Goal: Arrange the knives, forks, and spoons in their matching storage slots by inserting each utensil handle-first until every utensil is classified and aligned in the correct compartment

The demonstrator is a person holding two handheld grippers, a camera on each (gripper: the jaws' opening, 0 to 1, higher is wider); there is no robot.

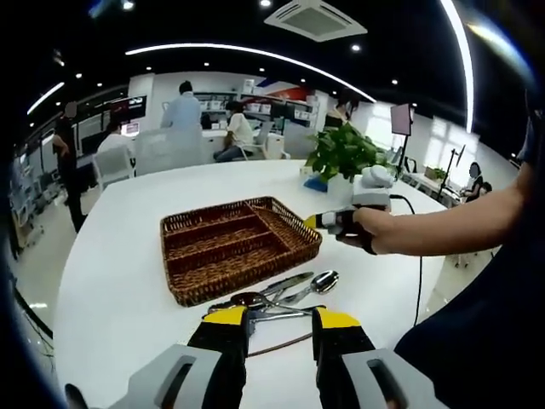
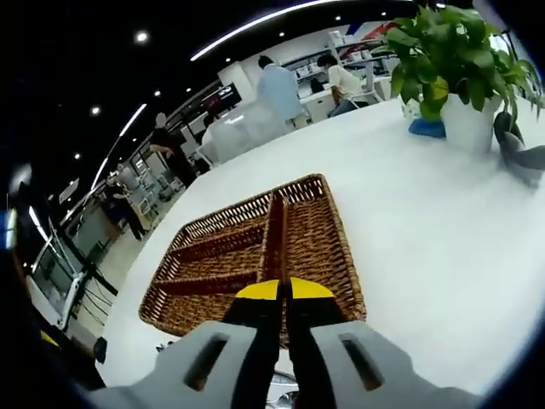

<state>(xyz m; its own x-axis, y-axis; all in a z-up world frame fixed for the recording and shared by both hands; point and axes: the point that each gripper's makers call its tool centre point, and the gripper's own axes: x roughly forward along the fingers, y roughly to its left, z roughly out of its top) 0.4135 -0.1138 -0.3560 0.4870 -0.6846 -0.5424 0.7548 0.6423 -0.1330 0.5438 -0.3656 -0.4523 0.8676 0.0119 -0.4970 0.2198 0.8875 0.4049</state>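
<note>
A brown woven wicker tray point(image 1: 200, 223) sits in the middle of the round white table point(image 1: 119, 281), and every compartment in it is bare. The right gripper view looks down into it: one long slot runs along one side, a dark divider beside it, and three shorter slots branch off across the rest, four compartments in all.

Just off the tray's near long edge lies a heap of shiny metal cutlery point(image 1: 277, 298), touching and overlapping. One spoon point(image 1: 319, 283) shows plainly, bowl up and bright; a second darker bowl lies in the pile beside it, and flat handles cross underneath. The exact count of pieces in that tangle cannot be told.

The left gripper point(image 1: 281, 324) hovers at the near table edge right over the heap, its yellow-tipped jaws standing apart with nothing between them. The right gripper point(image 2: 283, 290) hangs above the tray's near edge, its yellow tips pressed together, holding nothing.

One potted green plant point(image 2: 456, 64) in a white pot stands toward the far side of the table, a blue object at its base.
</note>
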